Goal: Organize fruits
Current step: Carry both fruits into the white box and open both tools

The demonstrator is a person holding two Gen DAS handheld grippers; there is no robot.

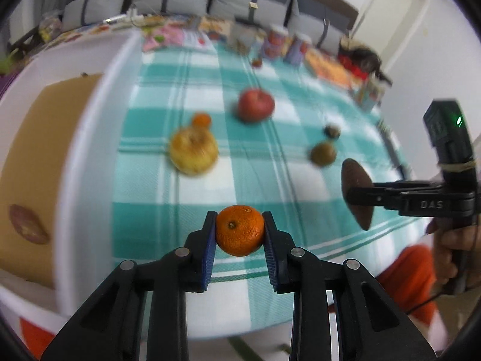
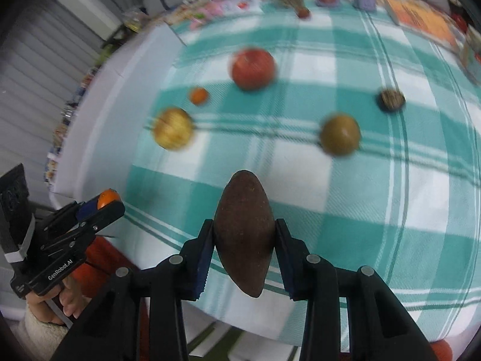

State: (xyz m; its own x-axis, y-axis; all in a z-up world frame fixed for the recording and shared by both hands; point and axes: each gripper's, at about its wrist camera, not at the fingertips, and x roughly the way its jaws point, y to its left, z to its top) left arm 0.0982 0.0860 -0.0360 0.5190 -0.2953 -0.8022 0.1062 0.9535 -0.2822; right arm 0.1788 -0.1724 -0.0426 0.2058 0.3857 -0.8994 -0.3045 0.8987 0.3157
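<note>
Surrounding held fruits: apples (image 2: 253, 68), kiwi (image 2: 339, 134).

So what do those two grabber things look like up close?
Both are black plastic with silver rivets and ribbed blue pads. The right gripper has raised "DAS" lettering, a green light, a rubber band and a cable; the left gripper reads "GenRobot.AI" in white.
</note>
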